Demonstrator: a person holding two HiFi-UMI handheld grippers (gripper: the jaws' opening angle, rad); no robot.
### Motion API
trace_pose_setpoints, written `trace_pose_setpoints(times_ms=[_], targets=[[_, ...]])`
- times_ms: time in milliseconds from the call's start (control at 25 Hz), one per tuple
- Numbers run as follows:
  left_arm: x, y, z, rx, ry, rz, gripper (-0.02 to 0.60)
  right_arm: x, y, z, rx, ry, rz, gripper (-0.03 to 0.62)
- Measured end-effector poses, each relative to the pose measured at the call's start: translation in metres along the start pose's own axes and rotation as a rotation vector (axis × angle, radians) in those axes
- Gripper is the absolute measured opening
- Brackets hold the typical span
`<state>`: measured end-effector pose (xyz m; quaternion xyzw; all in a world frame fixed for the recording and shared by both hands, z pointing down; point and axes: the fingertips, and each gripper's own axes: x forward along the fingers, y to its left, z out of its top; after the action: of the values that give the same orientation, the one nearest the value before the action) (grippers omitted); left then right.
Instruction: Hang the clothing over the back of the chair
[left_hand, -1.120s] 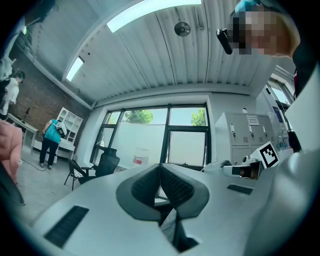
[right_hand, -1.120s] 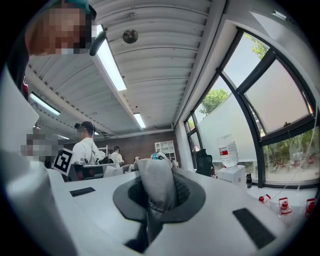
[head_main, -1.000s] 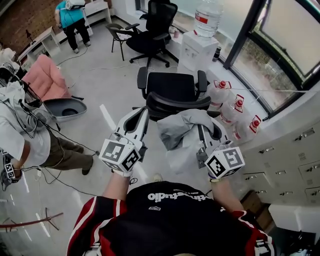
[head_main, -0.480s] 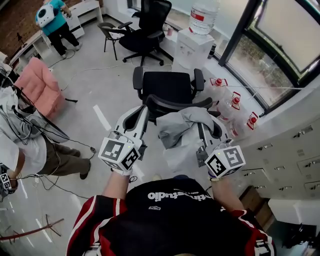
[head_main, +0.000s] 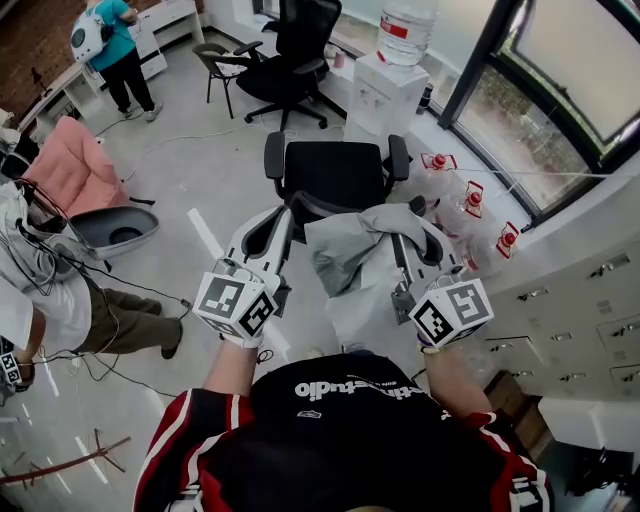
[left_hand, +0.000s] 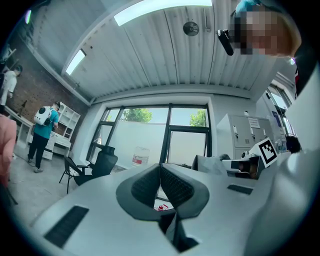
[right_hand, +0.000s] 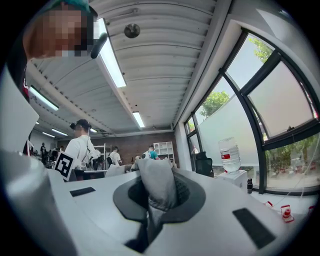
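A black office chair (head_main: 335, 172) stands just ahead of me, its backrest (head_main: 300, 205) turned toward me. A grey piece of clothing (head_main: 350, 250) hangs bunched from my right gripper (head_main: 398, 240), which is shut on a fold of it; in the right gripper view the cloth (right_hand: 156, 185) fills the gap between the pads. The garment's top lies against the backrest's upper edge and hides part of it. My left gripper (head_main: 283, 215) is shut with nothing in it, just left of the clothing at the backrest's left side. In the left gripper view the left gripper (left_hand: 160, 172) shows its pads meeting.
A water dispenser (head_main: 392, 92) stands behind the chair, and several big water bottles (head_main: 470, 215) lie to its right. Grey cabinets (head_main: 575, 300) line the right. A second black chair (head_main: 298, 60), a pink seat (head_main: 78, 165), a seated person (head_main: 60, 290) and a standing person (head_main: 112, 45) are at the left.
Both grippers and the grey clothing have moved forward toward the chair; the cloth's top now reaches the backrest's upper edge. Both grippers stay shut.
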<state>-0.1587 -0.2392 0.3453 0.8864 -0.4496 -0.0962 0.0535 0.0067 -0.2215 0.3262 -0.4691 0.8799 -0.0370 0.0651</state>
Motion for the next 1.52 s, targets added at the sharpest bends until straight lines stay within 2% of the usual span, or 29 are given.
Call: trace_pose_setpoints(times_ms=[440, 720, 960, 1280, 1520], targets=[[0.027, 0.009, 0.006, 0.020, -0.014, 0.062, 0.025, 0.051, -0.034, 0.003, -0.056, 0.040, 0.125, 0.018], [0.048, 0.010, 0.006, 0.026, -0.009, 0.083, 0.025, 0.089, -0.062, -0.001, -0.058, 0.095, 0.256, 0.018], [0.069, 0.014, 0.000, 0.028, -0.002, 0.108, 0.025, 0.109, -0.083, -0.007, -0.076, 0.124, 0.329, 0.018], [0.100, 0.015, -0.008, 0.027, 0.012, 0.111, 0.025, 0.142, -0.101, -0.013, -0.094, 0.148, 0.400, 0.018], [0.113, 0.018, -0.015, 0.029, 0.020, 0.117, 0.025, 0.157, -0.113, -0.020, -0.073, 0.159, 0.421, 0.018]])
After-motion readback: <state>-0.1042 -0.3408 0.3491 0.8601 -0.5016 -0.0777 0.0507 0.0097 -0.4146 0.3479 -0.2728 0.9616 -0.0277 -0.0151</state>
